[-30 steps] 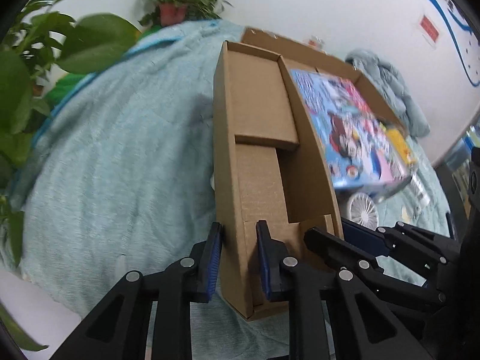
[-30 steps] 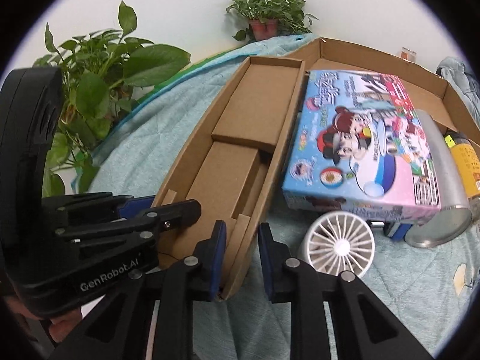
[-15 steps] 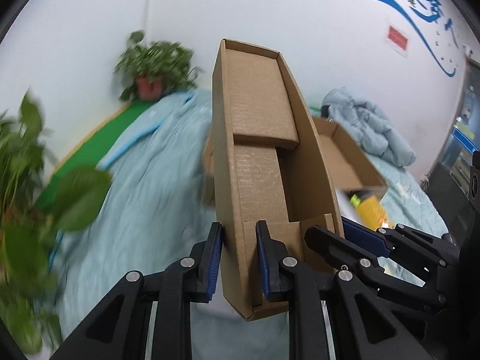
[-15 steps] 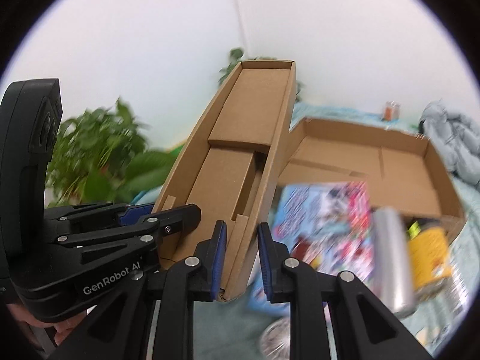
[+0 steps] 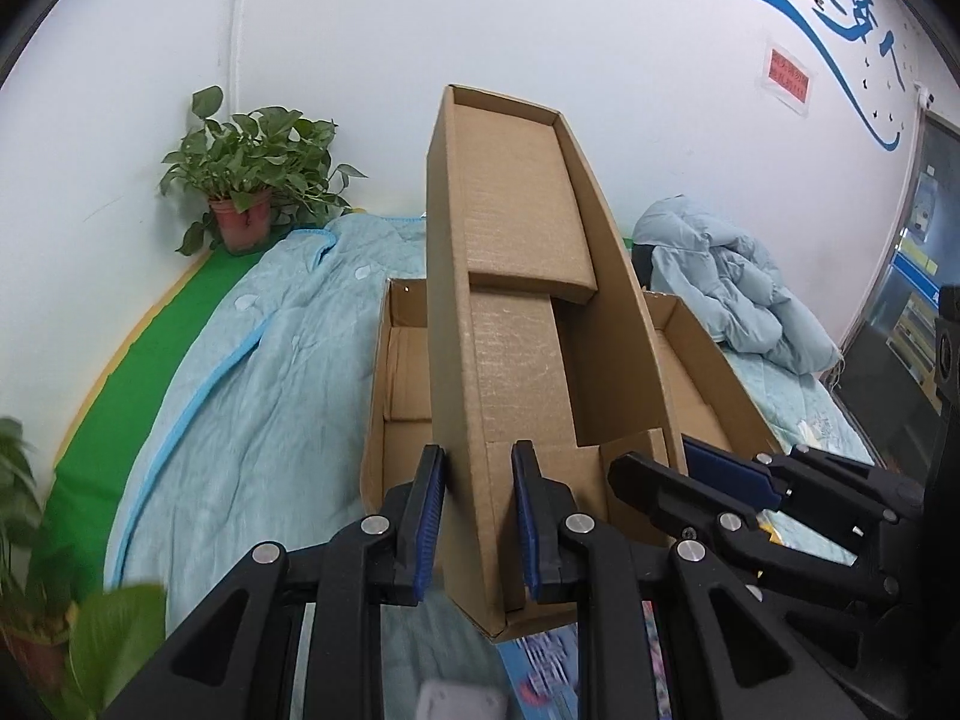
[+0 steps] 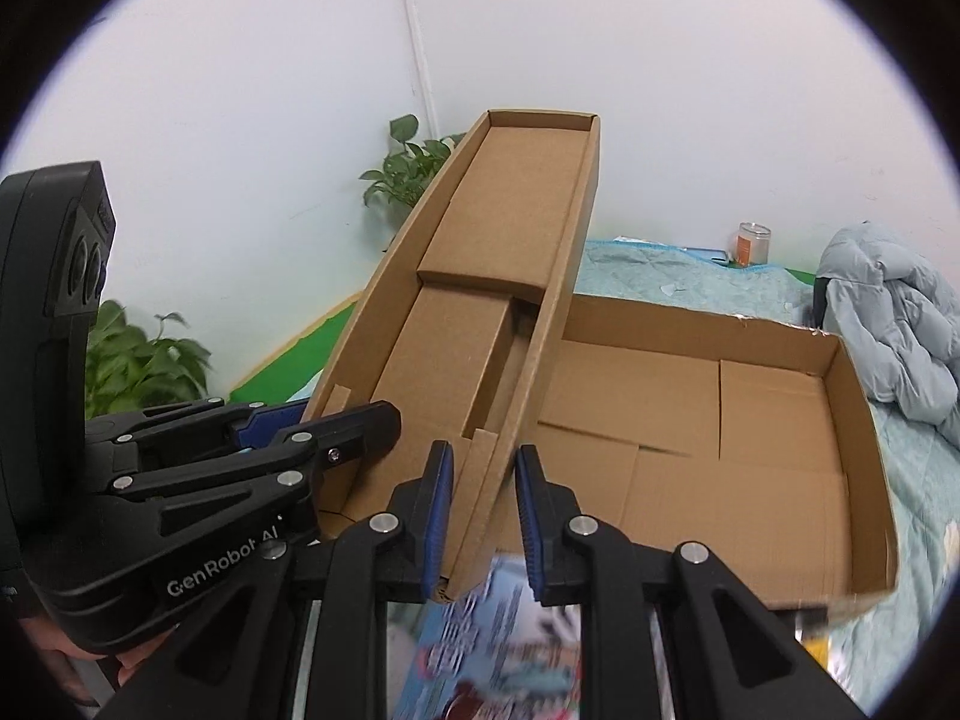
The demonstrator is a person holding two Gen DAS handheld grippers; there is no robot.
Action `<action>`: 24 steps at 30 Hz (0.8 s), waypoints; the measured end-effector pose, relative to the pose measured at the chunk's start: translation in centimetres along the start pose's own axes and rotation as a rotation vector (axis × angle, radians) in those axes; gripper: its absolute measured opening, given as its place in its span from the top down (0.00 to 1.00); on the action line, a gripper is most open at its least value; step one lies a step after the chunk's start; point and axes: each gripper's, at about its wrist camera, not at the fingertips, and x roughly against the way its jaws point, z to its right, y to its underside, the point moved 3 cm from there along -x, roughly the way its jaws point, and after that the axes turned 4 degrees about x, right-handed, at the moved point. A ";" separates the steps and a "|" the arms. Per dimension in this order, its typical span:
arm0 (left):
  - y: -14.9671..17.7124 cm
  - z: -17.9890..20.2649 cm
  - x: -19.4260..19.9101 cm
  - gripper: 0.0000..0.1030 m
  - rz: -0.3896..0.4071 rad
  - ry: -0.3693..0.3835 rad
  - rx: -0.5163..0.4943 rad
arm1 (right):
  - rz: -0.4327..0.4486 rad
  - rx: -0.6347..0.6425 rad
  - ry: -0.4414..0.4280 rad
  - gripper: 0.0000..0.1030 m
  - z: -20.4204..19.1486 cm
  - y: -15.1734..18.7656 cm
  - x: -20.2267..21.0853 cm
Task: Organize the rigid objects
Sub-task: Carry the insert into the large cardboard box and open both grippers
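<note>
Both grippers hold a long narrow open cardboard box [image 5: 522, 324], lifted in the air and tilted up. My left gripper [image 5: 477, 516] is shut on its left wall; my right gripper [image 6: 480, 510] is shut on its right wall [image 6: 540, 354]. The right gripper also shows in the left wrist view [image 5: 708, 480], and the left gripper shows in the right wrist view [image 6: 312, 420]. Below lies a wide flat open cardboard box [image 6: 750, 438] on the light blue blanket. A colourful blue toy box [image 6: 498, 648] shows blurred under the right gripper.
A potted plant [image 5: 252, 180] stands in the far corner by the white wall, more leaves [image 6: 138, 360] at left. A pale blue padded jacket [image 5: 732, 294] lies bunched at the right. A small jar [image 6: 753, 243] stands at the back. A green mat [image 5: 150, 330] borders the blanket.
Both grippers have lifted the narrow box off the blanket and tilted it upward. The toy box and other items have dropped toward the bottom of view; the wide box now shows empty.
</note>
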 end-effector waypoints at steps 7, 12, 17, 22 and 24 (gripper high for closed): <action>-2.9 -3.1 -6.8 0.82 -0.097 -0.024 -0.008 | -0.117 -0.028 -0.032 0.80 1.8 -2.0 -5.9; -1.4 -5.3 -11.7 0.81 -0.183 -0.027 0.015 | -0.237 -0.056 -0.061 0.80 2.4 -1.3 -10.4; 0.7 -7.1 -16.4 0.82 -0.256 -0.008 0.057 | -0.343 -0.077 -0.070 0.80 3.0 0.1 -14.0; 1.6 -8.6 -18.9 0.82 -0.287 -0.004 0.087 | -0.397 -0.099 -0.066 0.80 3.1 1.0 -15.8; 2.1 -9.0 -19.6 0.82 -0.305 -0.011 0.091 | -0.417 -0.104 -0.073 0.80 3.2 1.1 -16.3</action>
